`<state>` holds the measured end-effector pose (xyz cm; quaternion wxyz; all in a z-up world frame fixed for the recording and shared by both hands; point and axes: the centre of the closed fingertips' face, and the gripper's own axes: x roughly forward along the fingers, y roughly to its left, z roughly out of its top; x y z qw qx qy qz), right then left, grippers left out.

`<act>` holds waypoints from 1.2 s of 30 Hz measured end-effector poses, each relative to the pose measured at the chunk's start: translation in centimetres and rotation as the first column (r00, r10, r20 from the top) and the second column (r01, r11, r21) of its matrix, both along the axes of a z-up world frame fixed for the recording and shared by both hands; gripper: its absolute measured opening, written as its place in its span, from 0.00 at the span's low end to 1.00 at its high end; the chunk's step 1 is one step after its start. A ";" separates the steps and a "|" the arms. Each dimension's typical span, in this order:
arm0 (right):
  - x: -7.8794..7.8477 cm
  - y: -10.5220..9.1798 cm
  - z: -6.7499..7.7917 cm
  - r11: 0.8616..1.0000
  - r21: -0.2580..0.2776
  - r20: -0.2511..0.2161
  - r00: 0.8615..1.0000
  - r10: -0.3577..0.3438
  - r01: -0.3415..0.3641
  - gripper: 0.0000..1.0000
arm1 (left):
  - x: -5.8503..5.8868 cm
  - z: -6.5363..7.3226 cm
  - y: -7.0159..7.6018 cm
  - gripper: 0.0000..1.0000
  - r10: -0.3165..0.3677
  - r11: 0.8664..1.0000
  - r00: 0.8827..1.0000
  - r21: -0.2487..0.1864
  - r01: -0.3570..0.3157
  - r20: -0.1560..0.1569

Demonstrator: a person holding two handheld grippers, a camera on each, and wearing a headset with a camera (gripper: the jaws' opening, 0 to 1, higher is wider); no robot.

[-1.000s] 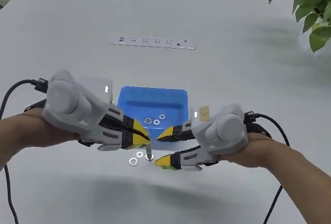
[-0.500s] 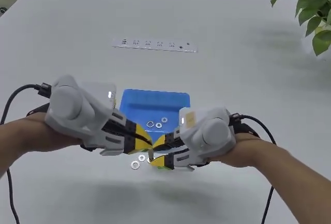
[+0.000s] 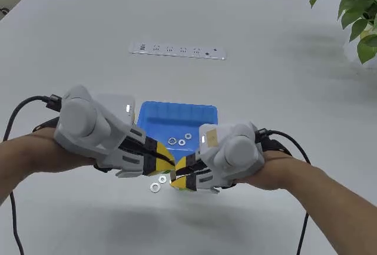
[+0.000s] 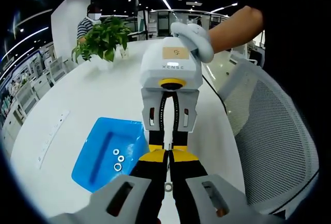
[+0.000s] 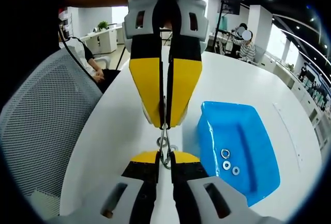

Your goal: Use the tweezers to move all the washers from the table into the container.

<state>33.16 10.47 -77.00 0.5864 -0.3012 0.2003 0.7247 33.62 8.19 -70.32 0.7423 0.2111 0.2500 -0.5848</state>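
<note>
The two grippers meet tip to tip just in front of the blue container (image 3: 177, 116). My left gripper (image 3: 168, 164) is shut on the thin metal tweezers (image 5: 164, 131). My right gripper (image 3: 180, 174) faces it, and its yellow jaws are closed on the same tweezers from the other end. Two washers (image 3: 155, 188) lie on the white table below the tips; they also show as washers (image 5: 161, 142) under the tweezers. Three washers (image 3: 180, 141) rest inside the container. In the left gripper view the left gripper (image 4: 166, 154) points at the right gripper (image 4: 170, 79), with the container (image 4: 103, 146) to the left.
A white power strip (image 3: 177, 50) lies on the table beyond the container. A green plant (image 3: 347, 7) stands at the far right corner. A mesh chair (image 4: 274, 131) sits beside the table edge. Cables trail from both grippers.
The right gripper was open a second ago; it has moved left to the left gripper and closed its jaws onto the tweezers. The left gripper has stayed in place.
</note>
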 end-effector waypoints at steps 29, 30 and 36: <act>-0.1 -0.3 0.5 1.000 0.012 0.006 1.000 -0.016 0.016 0.09 | 0.1 1.2 0.2 0.27 0.086 0.993 0.996 -0.076 -0.085 0.001; -0.1 -0.3 0.6 1.000 0.013 0.007 1.000 -0.016 0.016 0.09 | 0.1 1.2 0.3 0.30 0.095 0.993 0.995 -0.076 -0.095 -0.001; -0.2 -0.2 1.5 1.000 0.023 0.013 1.000 -0.017 0.016 0.09 | -0.2 1.2 0.8 0.51 0.151 0.982 0.988 -0.112 -0.152 -0.014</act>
